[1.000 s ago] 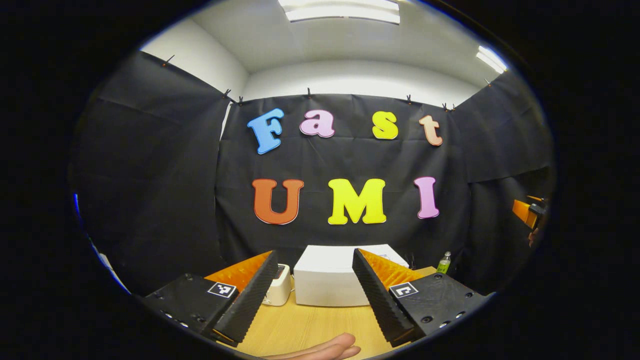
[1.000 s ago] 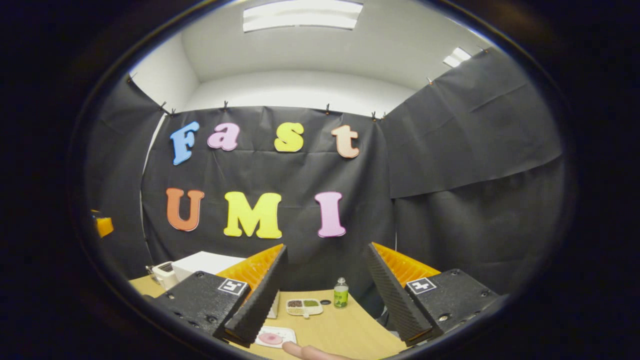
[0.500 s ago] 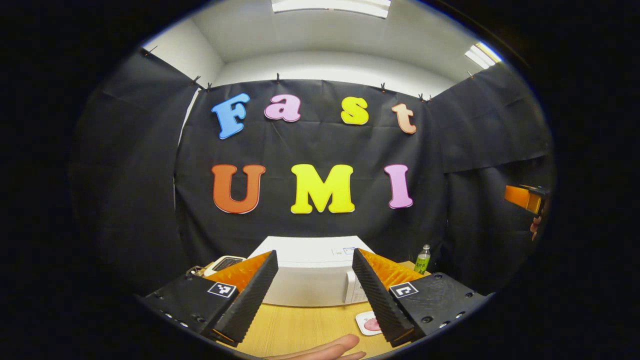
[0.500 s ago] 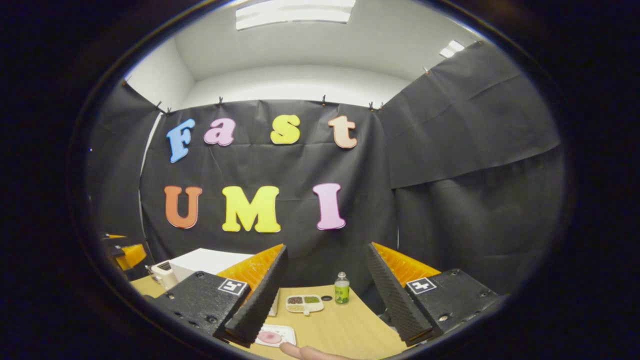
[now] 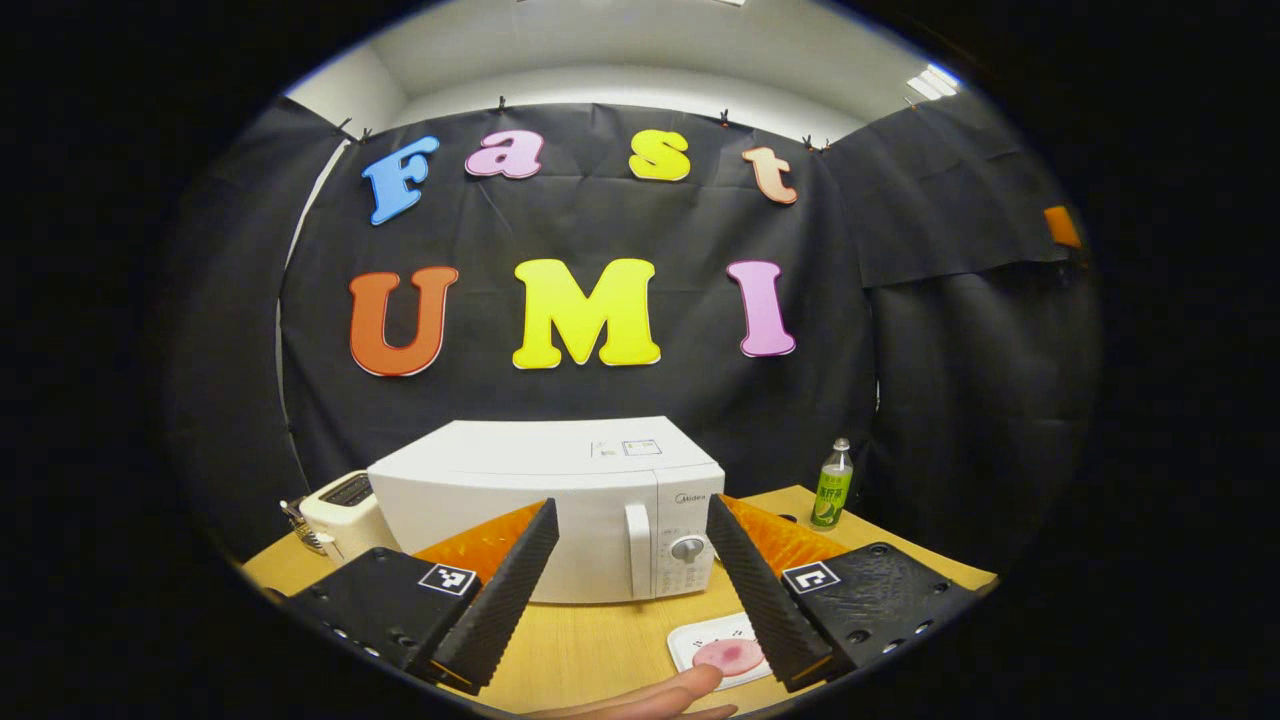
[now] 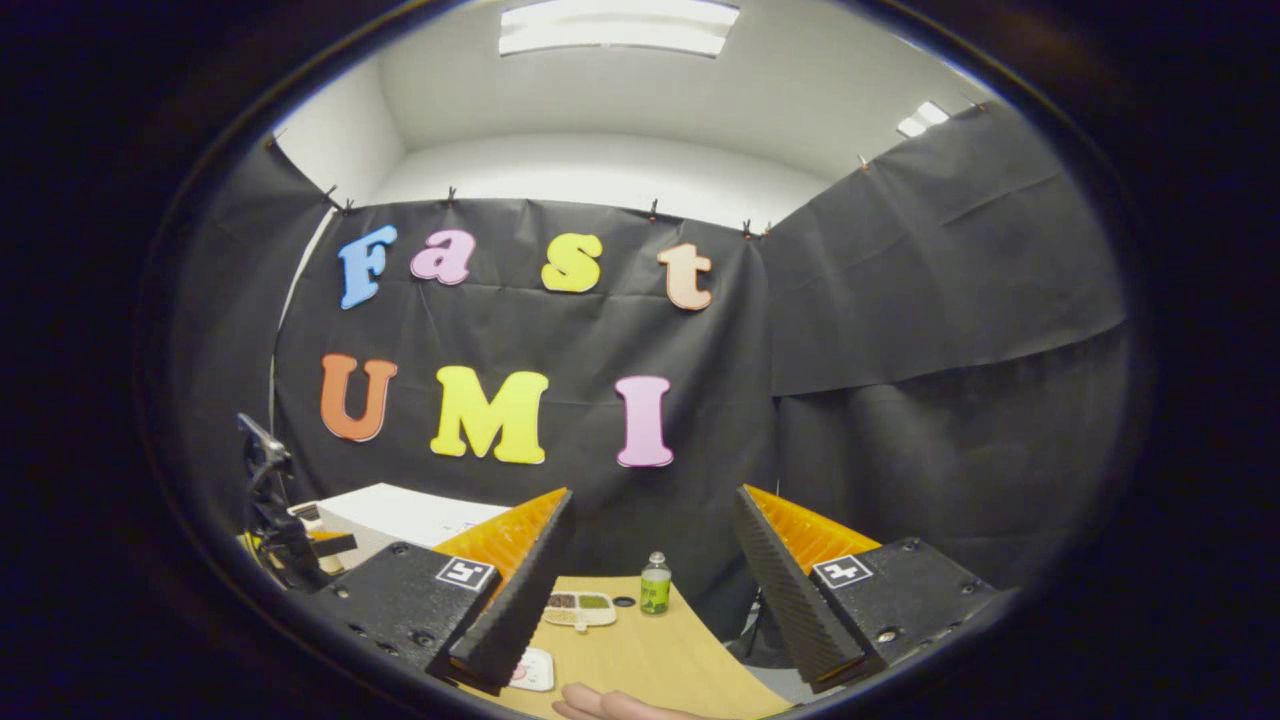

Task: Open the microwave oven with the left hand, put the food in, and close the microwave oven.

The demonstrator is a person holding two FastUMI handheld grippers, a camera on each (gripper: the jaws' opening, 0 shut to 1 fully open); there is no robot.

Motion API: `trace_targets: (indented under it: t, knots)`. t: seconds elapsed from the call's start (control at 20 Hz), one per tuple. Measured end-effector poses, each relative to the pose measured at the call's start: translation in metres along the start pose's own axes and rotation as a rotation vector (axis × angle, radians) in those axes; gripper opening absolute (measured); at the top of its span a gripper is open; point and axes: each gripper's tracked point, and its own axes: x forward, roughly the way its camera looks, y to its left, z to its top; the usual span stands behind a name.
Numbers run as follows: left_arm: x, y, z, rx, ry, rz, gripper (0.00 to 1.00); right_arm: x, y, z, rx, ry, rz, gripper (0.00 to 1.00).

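The left tool (image 5: 625, 585) hangs wide and empty, lined up on the microwave (image 5: 560, 505), whose door is shut, handle (image 5: 637, 537) between the fingers, likely to pull it. In front of the microwave on the bench (image 5: 580, 650) lies the food plate (image 5: 722, 650). The right tool (image 6: 645, 590) waits wide, empty.

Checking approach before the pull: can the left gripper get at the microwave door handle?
Probably yes. The left gripper is open, the door handle sits between its fingers, bare table ahead.

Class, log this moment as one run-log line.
microwave: door shut | left gripper: open, empty | right gripper: open, empty | food plate: on table
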Motion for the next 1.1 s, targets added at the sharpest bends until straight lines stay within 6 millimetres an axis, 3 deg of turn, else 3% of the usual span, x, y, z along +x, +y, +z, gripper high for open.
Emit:
trace_targets:
  t: [0.05, 0.15, 0.2, 0.25, 0.3, 0.7, 0.85, 0.9, 0.95, 1.0, 1.05, 1.1]
  knots:
    - [0.014, -0.006, -0.013, 0.004, 0.009, -0.002, 0.96, -0.001, -0.002, 0.001, 0.010, -0.001, -0.003, 1.00]
    - [0.037, -0.009, -0.041, 0.025, 0.044, 0.018, 0.96, -0.006, 0.001, 0.001, 0.024, -0.003, 0.019, 1.00]
    - [0.046, -0.012, -0.055, 0.033, 0.065, 0.019, 0.96, -0.007, 0.000, 0.001, 0.034, -0.004, 0.026, 0.92]
    - [0.056, -0.014, -0.068, 0.036, 0.081, 0.018, 0.96, -0.008, 0.000, 0.001, 0.040, -0.006, 0.035, 1.00]
    - [0.064, -0.016, -0.078, 0.031, 0.098, 0.018, 0.96, -0.009, -0.001, 0.000, 0.042, -0.008, 0.041, 1.00]
    - [0.116, -0.006, -0.127, 0.008, 0.118, 0.077, 0.92, -0.006, -0.019, -0.018, 0.052, -0.032, 0.061, 1.00]
    - [0.124, -0.001, -0.135, 0.027, 0.120, 0.083, 0.77, -0.001, -0.026, -0.027, 0.039, -0.035, 0.049, 1.00]
    - [0.127, 0.002, -0.137, 0.032, 0.115, 0.091, 0.77, 0.000, -0.028, -0.031, 0.036, -0.029, 0.046, 1.00]
    - [0.129, 0.007, -0.141, 0.031, 0.110, 0.109, 0.77, 0.003, -0.029, -0.038, 0.035, -0.020, 0.045, 0.91]
    - [0.128, 0.009, -0.144, 0.041, 0.113, 0.115, 0.77, 0.004, -0.031, -0.041, 0.043, -0.012, 0.044, 0.91]
    - [0.129, 0.008, -0.142, 0.046, 0.099, 0.120, 0.64, 0.007, -0.034, -0.044, 0.056, -0.007, 0.041, 1.00]
    - [0.131, 0.006, -0.142, 0.061, 0.091, 0.122, 0.45, 0.008, -0.036, -0.046, 0.066, -0.004, 0.037, 1.00]
